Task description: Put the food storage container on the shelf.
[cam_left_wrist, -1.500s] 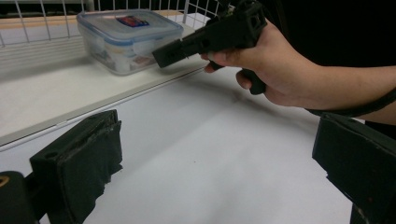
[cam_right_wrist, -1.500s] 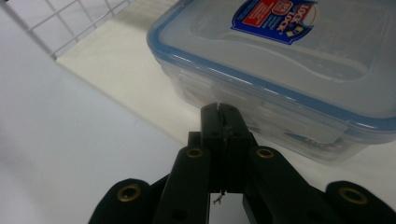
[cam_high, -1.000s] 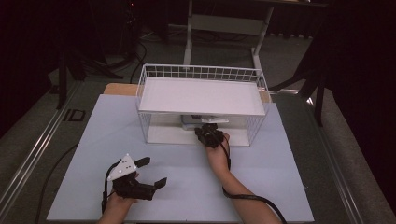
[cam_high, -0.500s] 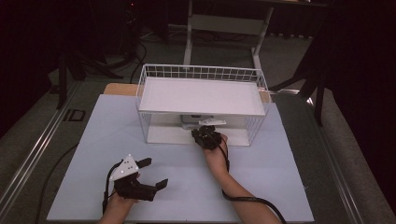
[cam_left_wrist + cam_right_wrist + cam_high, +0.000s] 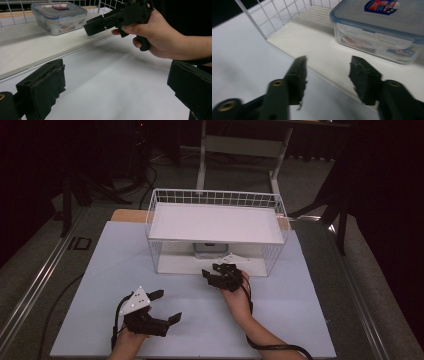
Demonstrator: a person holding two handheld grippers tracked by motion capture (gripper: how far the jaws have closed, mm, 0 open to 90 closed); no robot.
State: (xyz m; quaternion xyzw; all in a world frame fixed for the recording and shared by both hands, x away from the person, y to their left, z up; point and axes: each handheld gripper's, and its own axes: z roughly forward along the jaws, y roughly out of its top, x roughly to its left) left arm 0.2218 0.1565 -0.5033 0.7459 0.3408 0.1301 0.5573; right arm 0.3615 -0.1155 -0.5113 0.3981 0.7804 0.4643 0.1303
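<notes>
The left gripper point(image 5: 159, 306) rests on the pale table point(image 5: 300, 310), jaws spread wide and empty. In the middle, the clear plastic food box with a blue-rimmed lid point(image 5: 384, 30) sits on the lower shelf of the white wire rack point(image 5: 215, 222). The right gripper point(image 5: 220, 272), just outside the rack's front, has just been opening its jaws, nothing between them. The placing looks done; only withdrawing seems left.

A pale blue-white tabletop point(image 5: 300, 290) fills the near middle of the scene, lit from above. Grey floor point(image 5: 320, 185) surrounds it, with a metal rail point(image 5: 35, 285) running along the left side. At the far end stands a light grey table frame point(image 5: 240, 145). Beyond it the room is dark; black stand legs point(image 5: 340, 210) rise at the right.
</notes>
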